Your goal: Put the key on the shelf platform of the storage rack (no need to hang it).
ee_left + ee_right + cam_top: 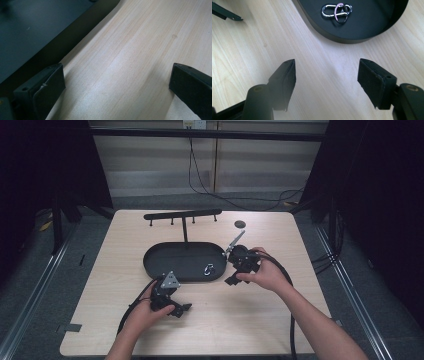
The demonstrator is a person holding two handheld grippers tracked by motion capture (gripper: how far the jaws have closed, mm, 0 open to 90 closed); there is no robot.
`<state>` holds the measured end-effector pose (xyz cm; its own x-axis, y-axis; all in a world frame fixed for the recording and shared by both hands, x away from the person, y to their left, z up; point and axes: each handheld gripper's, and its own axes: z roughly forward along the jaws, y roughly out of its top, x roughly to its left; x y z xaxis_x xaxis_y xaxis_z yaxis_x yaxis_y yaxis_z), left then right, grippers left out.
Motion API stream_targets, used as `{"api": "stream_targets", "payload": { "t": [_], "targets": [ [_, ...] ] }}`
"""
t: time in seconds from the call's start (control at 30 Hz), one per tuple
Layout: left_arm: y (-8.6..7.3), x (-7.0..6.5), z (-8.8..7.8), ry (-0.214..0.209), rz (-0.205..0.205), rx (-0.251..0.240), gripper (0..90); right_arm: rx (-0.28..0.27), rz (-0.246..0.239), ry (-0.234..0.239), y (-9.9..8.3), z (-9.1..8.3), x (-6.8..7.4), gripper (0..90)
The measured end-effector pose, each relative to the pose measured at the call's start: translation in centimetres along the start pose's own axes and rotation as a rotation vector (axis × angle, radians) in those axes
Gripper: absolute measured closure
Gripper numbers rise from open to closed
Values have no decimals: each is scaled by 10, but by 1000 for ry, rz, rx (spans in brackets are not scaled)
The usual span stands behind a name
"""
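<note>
A black oval tray (pixel 170 260) lies mid-table, and a small cluster of metal clips (pixel 208 269) rests near its right end. In the right gripper view the clips (pixel 337 10) are silver loops hooked together with a pink ring, inside the tray (pixel 372 15). My right gripper (pixel 327 67) hovers open over bare wood just outside the tray's rim, nothing between its jaws. From above, the right gripper (pixel 232 280) sits at the tray's right end. My left gripper (pixel 182 310) rests in front of the tray. Its jaws (pixel 117 72) stand wide apart over wood, beside the tray's edge (pixel 30 32).
A black T-shaped rack with pegs (pixel 182 215) stands behind the tray, its post rising from the tray's back. A small dark disc (pixel 240 224) lies at the back right of the table (pixel 270 320). Cables trail from both grippers toward the front edge.
</note>
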<state>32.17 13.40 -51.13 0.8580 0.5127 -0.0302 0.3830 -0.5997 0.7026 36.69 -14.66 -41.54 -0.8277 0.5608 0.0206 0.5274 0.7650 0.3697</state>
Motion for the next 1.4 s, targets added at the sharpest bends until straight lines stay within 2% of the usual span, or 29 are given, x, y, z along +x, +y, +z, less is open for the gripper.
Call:
{"api": "stream_targets", "payload": {
  "t": [1.4],
  "targets": [
    [0, 0, 0, 0, 0, 0, 0, 19, 43, -6, -56, 2, -2, 284]
  ]
}}
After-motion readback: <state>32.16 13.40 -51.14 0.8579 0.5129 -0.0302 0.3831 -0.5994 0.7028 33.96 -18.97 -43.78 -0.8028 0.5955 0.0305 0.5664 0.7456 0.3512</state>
